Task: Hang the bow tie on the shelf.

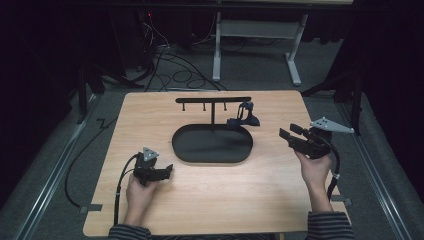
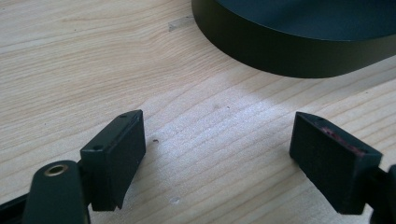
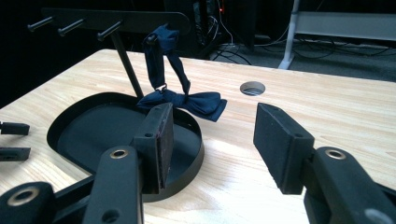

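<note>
I hold my right gripper (image 1: 289, 133) up off the pale wooden table (image 1: 210, 200) with its jaws wide apart and nothing between them, and I point it at the dark blue cloth bow tie (image 3: 183, 101) because that looks like the thing I want to grab. From my seat the bow tie is at about one o'clock on the table, and from my right gripper it is at about ten o'clock, still well apart from the tips. I keep these jaws wide so they can go around the soft cloth when I get there. My left gripper (image 1: 167, 171) rests low near the table at about seven o'clock, and its jaws are wide too, holding nothing; I think I keep it there so it is out of the way and ready to help. It sits near the side of the black oval metal tray (image 1: 190, 155), which lies in the middle of the table. A thin black metal stand with a flat bar on top and little pegs (image 3: 112, 19) rises from the back of the tray. The bow tie looks floppy and smooth. Its strap (image 3: 156, 56) hangs up on the end of the bar, and the bow part droops down and rests on the tray's rim, partly on the table. A small metal ring shows on the strap.
</note>
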A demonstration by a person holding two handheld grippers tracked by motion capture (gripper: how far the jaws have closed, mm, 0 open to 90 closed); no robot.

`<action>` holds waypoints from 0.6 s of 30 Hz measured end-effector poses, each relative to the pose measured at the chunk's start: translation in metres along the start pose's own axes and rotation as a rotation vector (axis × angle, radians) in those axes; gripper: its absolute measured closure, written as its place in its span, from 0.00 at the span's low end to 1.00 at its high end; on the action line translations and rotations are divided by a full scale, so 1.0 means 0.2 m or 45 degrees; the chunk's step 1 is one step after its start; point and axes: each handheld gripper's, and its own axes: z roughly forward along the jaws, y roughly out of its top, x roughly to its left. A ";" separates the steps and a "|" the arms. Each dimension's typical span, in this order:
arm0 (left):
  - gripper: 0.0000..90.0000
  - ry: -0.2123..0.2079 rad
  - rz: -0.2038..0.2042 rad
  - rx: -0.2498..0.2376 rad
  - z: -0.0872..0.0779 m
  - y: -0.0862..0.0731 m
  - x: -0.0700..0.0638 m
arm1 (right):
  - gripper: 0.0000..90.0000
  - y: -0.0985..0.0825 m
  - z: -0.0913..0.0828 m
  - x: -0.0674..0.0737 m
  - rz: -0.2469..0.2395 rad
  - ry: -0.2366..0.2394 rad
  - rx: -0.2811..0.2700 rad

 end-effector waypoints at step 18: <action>0.21 0.000 0.002 0.002 0.00 0.00 0.00 | 0.55 -0.09 -0.03 0.01 0.022 0.014 0.007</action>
